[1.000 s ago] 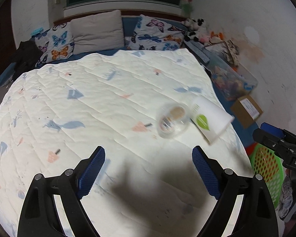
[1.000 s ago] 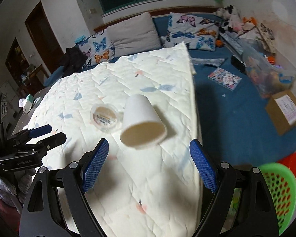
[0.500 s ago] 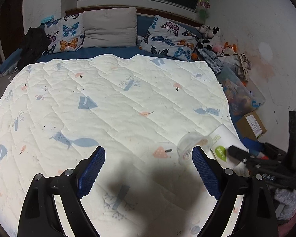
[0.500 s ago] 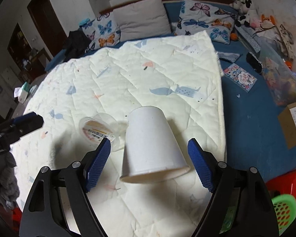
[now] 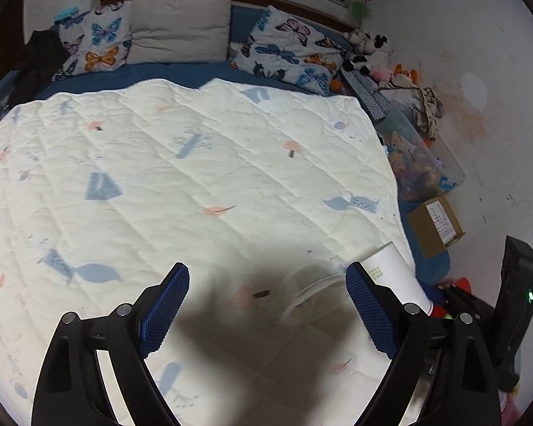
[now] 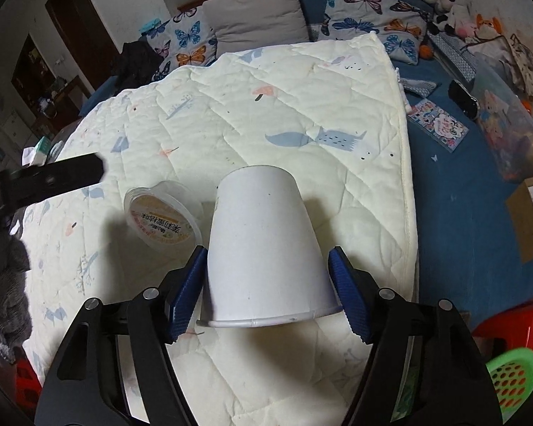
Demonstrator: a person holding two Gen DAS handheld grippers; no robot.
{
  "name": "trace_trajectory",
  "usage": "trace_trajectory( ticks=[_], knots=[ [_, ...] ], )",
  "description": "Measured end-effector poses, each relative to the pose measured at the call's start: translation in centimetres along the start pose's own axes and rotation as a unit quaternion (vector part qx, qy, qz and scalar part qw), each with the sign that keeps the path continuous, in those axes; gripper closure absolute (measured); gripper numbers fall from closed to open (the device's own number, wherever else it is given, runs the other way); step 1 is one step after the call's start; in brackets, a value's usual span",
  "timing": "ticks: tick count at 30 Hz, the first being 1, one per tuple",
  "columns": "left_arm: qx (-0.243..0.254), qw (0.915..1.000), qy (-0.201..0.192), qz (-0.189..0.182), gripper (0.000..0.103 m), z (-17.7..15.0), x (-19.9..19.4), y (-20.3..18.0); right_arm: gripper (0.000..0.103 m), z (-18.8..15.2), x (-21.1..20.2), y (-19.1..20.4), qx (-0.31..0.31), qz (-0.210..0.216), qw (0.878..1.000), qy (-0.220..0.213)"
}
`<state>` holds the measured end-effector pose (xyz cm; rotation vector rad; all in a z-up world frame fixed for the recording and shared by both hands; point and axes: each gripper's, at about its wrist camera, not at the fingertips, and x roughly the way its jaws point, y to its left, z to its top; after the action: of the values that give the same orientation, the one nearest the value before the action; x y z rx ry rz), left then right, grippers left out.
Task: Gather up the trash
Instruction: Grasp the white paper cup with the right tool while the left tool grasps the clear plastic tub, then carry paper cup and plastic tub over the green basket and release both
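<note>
While my right gripper (image 6: 268, 291) closes, the white paper cup (image 6: 263, 248) lies on its side between its jaws, on the quilt (image 6: 302, 106).

Compared with one second ago, the cup has come from ahead of the blue pads (image 6: 188, 291) to between them; they look to touch its sides, but I cannot tell if they press already. Just left of this gripper lies a clear plastic cup (image 6: 163, 216) with an orange label in Chinese characters that I cannot read. My left gripper (image 5: 266, 312) is wide apart with nothing clamped; the plastic cup, earlier ahead of it, now sits blurred beside its right pad.
</note>
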<state>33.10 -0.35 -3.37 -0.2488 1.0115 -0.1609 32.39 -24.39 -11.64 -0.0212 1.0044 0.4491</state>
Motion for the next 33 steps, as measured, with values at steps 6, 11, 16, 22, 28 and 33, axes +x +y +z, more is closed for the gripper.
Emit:
trace_trajectory(
  ticks=[6,11,16,22,28,33],
  knots=[
    [-0.004,0.9991,0.041,-0.013,0.016,0.6,3.0,-1.4,0.035,-0.6,-1.2,-0.2,0.004,-0.002,1.000,-0.007],
    [-0.018,0.9974,0.065,-0.023,0.016,0.7,4.7,-1.7,0.036,-1.2,-2.0,-0.7,0.009,-0.006,1.000,-0.010],
    [-0.032,0.9954,0.085,-0.031,0.017,0.7,6.0,-1.7,0.036,-1.9,-2.7,-1.4,0.015,-0.008,1.000,-0.011],
    [-0.032,0.9934,0.102,-0.040,0.030,0.3,6.9,-1.9,0.036,-2.6,-3.5,-1.7,0.020,-0.008,1.000,-0.013],
    [-0.024,0.9923,0.110,-0.053,0.037,-0.1,7.0,-2.4,0.036,-3.3,-4.1,-1.8,0.026,-0.006,1.000,-0.015],
    [-0.017,0.9927,0.104,-0.060,0.040,-0.5,6.5,-2.7,0.036,-3.9,-4.7,-2.0,0.032,-0.006,0.999,-0.018]
  ],
)
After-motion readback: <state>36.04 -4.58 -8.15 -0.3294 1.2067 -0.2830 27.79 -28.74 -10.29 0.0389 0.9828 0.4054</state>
